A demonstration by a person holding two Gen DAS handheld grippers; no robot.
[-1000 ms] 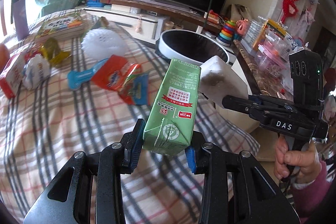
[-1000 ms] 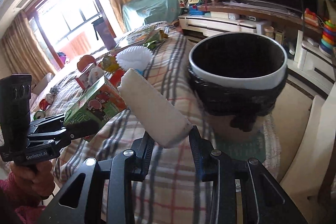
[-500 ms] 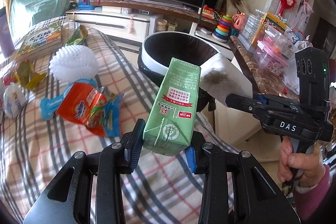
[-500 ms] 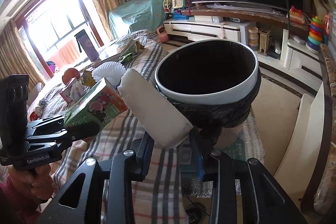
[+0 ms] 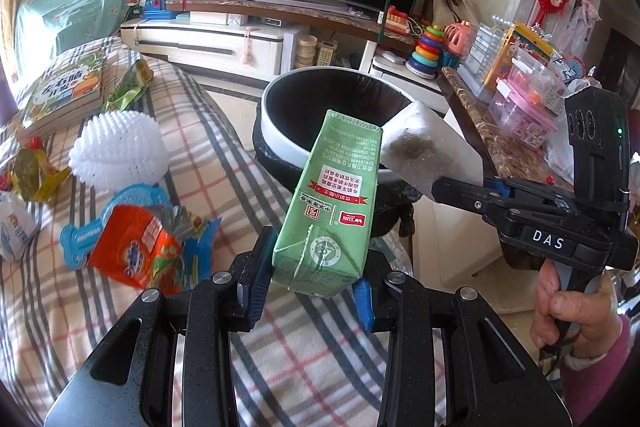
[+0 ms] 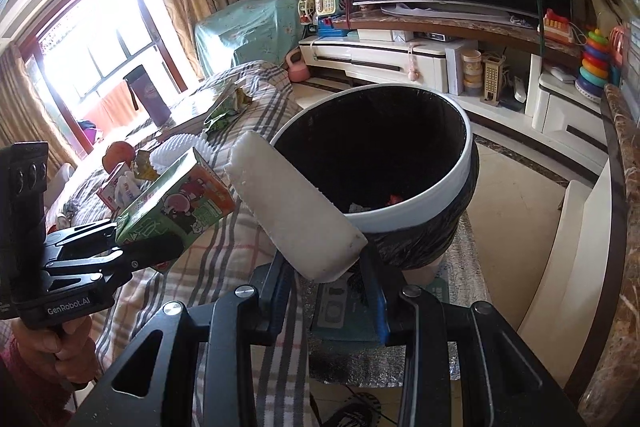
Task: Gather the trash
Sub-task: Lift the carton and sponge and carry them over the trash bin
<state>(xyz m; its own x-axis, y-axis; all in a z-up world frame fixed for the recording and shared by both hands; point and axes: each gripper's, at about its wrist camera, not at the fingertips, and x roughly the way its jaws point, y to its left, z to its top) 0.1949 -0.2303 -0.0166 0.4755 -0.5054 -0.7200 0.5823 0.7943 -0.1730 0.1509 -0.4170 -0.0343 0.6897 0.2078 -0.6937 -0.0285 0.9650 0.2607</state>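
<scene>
The left tool (image 5: 308,291) is clenched on a green carton (image 5: 332,203), its blue pads pressing the carton's lower end from both sides; the carton stands up and leans away toward the bin (image 5: 280,143). The right tool (image 6: 332,279) grips a white foam block (image 6: 296,211) by one end, the block slanting up and to the left, its far end near the bin's white rim (from the left wrist view a dark smudge shows on one face of the block). In that view the carton's top and the block's end sit just beside each other, in front of the bin's open mouth. The bin is lined with a black bag, and a few scraps lie at its bottom.

A hand (image 5: 568,307) with a pink sleeve holds the right tool's handle; the other hand (image 6: 52,343) holds the left one.

Behind, on a checked cloth (image 5: 320,347) over what may be a bed or sofa, lie an orange wrapper (image 5: 136,255), a blue plastic piece (image 5: 84,235), a white spiky ball (image 5: 118,151), a yellow wrapper (image 5: 36,171), a green wrapper (image 5: 128,87) and a book (image 5: 68,91).
</scene>
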